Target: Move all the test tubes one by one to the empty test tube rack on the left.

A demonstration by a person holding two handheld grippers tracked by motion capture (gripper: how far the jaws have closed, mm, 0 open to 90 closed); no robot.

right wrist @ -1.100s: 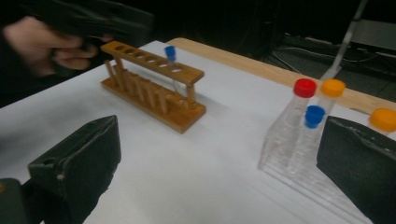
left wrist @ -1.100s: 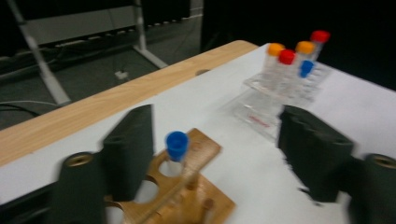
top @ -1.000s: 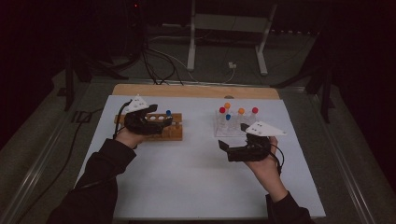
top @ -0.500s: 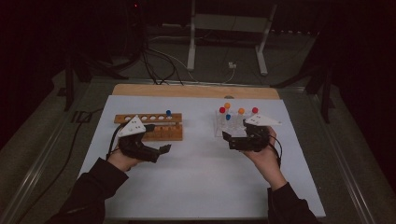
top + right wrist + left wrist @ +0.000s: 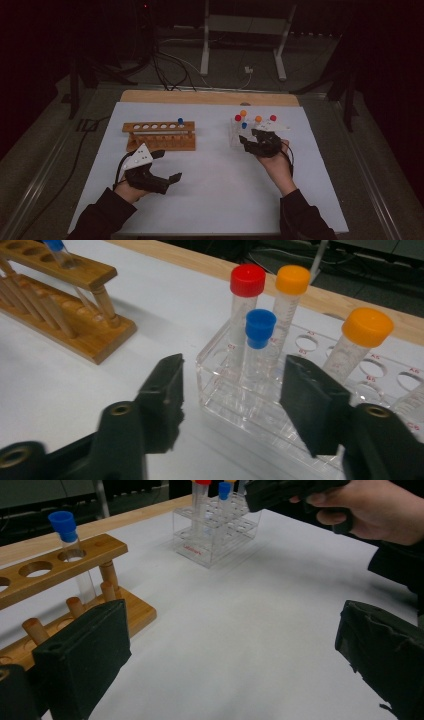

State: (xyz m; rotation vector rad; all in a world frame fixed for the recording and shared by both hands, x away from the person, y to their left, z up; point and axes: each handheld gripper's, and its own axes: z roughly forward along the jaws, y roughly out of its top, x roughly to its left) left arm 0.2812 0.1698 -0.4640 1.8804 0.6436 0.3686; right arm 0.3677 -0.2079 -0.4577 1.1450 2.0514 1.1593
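Your right gripper (image 5: 230, 390), jaws just narrowing but still empty, faces the blue-capped tube (image 5: 259, 347) in the clear rack (image 5: 240, 140) toward the desk's far right. Your left gripper (image 5: 167, 167) hangs spread over the open near-left sheet (image 5: 220, 200).

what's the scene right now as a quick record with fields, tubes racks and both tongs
wooden rack: brown wooden test-tube rack on the white sheet, left side
tube in it: one clear tube with a blue cap, end hole
clear rack: transparent plastic tube rack, right side
tubes in it: red-capped, blue-capped, two orange-capped
left tongs: open, nothing between, near the wooden rack
right tongs: jaws just been closing, blue-capped tube ahead, not gripped
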